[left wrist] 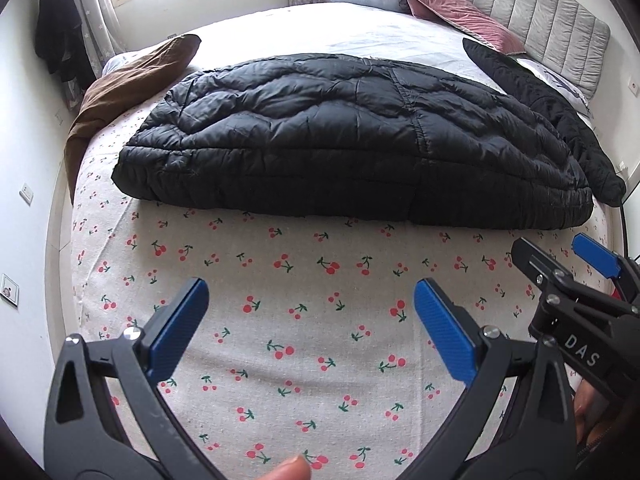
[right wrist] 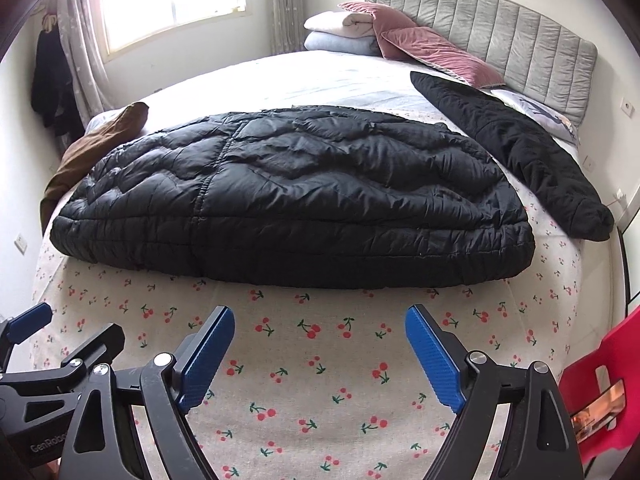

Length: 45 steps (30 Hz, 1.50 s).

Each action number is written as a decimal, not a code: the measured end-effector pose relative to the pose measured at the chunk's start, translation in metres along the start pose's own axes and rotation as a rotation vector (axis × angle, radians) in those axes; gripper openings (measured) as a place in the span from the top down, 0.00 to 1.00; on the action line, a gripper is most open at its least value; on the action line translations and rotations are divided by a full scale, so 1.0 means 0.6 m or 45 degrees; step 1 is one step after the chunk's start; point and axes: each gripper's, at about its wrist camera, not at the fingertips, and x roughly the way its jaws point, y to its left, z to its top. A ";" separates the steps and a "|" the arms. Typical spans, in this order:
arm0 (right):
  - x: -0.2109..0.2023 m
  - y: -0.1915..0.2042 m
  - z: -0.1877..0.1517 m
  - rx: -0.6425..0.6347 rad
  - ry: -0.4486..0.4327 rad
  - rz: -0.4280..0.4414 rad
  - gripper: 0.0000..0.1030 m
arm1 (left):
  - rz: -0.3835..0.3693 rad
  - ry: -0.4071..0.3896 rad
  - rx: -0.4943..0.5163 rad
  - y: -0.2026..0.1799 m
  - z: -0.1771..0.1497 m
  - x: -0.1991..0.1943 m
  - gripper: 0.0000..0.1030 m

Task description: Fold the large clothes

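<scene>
A black quilted puffer coat (left wrist: 340,140) (right wrist: 288,192) lies folded into a wide flat bundle across the cherry-print bed sheet (left wrist: 280,320) (right wrist: 312,380). My left gripper (left wrist: 310,300) is open over bare sheet, short of the coat's near edge, nothing between its blue pads. My right gripper (right wrist: 318,326) is open too, also over bare sheet in front of the coat. In the left wrist view the right gripper (left wrist: 556,252) shows at the right edge. The left gripper's fingers (right wrist: 32,320) show at the left edge of the right wrist view.
A second black jacket (left wrist: 560,112) (right wrist: 520,152) lies at the right side of the bed. A brown garment (left wrist: 120,92) (right wrist: 92,144) hangs over the left edge. Pink pillows (right wrist: 432,48) and folded blankets (right wrist: 340,32) sit by the grey headboard (right wrist: 500,28). A red stool (right wrist: 600,392) stands at the right.
</scene>
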 end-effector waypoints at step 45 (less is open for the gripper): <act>0.025 0.000 -0.003 0.013 0.010 0.011 0.14 | -0.017 0.014 -0.025 0.018 -0.003 0.010 0.01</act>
